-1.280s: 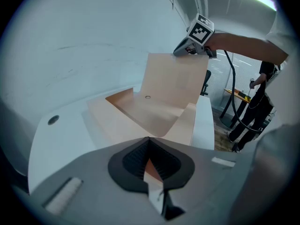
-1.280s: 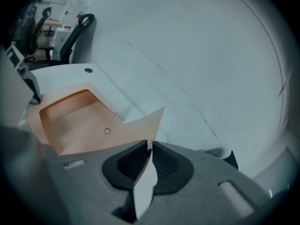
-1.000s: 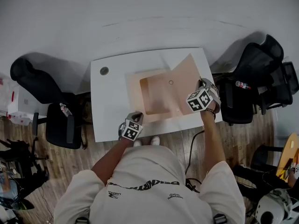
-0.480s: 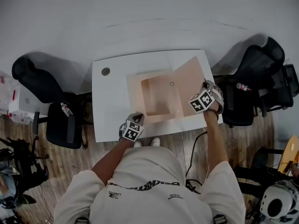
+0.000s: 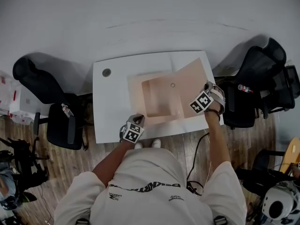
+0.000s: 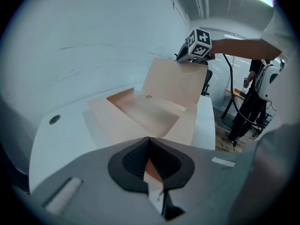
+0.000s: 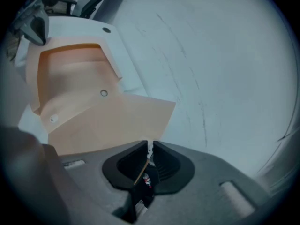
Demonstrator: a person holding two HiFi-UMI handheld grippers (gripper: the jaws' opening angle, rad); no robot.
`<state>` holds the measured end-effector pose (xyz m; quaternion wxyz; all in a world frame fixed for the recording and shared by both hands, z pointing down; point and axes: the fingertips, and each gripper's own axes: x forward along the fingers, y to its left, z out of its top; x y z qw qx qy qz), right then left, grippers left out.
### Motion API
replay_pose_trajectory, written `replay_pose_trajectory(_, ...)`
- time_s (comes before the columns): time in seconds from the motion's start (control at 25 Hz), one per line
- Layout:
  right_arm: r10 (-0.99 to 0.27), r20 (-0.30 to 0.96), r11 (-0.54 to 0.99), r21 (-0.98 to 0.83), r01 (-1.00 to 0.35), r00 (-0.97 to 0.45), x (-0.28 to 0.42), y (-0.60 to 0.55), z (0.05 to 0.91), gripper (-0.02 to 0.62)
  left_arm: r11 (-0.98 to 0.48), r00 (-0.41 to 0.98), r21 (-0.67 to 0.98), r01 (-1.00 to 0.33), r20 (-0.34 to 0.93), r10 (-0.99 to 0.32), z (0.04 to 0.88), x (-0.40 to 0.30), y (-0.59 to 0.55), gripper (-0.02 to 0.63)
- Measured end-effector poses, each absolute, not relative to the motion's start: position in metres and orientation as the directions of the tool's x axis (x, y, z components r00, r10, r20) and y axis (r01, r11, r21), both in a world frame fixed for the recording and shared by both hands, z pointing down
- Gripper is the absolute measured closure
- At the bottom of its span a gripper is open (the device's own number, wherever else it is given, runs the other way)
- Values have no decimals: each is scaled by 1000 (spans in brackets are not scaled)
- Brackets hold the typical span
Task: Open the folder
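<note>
A tan folder (image 5: 159,100) lies on the white table (image 5: 110,107), its inner pocket (image 7: 70,78) showing. My left gripper (image 5: 138,119) is shut on the folder's near edge, and a tan strip sits between its pads (image 6: 149,161). The cover flap (image 5: 190,81) is swung out to the right and slants up from the spine. My right gripper (image 5: 207,85) is shut on the flap's outer edge; the thin edge runs between its pads (image 7: 146,161), and its jaws have just closed a little tighter on it. In the left gripper view the right gripper (image 6: 187,57) holds the raised flap (image 6: 176,83) at its top.
A round grommet hole (image 5: 106,72) sits in the table's far left corner. A black chair (image 5: 42,93) stands left of the table and more black chairs (image 5: 258,78) crowd its right side. A cable (image 5: 194,149) hangs by the front right. A pale wall lies beyond the table.
My right gripper has carried the cover flap further right and lower, rolling as it went, so the flap lies wider. The left gripper has stayed put on the near edge.
</note>
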<state>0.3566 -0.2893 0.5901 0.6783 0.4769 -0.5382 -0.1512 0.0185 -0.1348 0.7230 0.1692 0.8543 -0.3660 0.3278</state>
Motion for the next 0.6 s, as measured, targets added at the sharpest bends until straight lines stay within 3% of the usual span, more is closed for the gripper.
replay_pose_trajectory(0.12,-711,583,528,812,-251,392,360,-287,600,552,-669,518,55,-741,681,-518,723,18,-134,607)
replay_pose_trajectory(0.24,-710,589,547,806,-225,387,359,-283,611,591,-667,513,51,-743,683,-520,723,18,-135,607)
replay_pose_trajectory(0.6,-686,625,557,781,-283,373,360,-280,624,597,-660,508,50,-749,683,-525,724,17,-135,607)
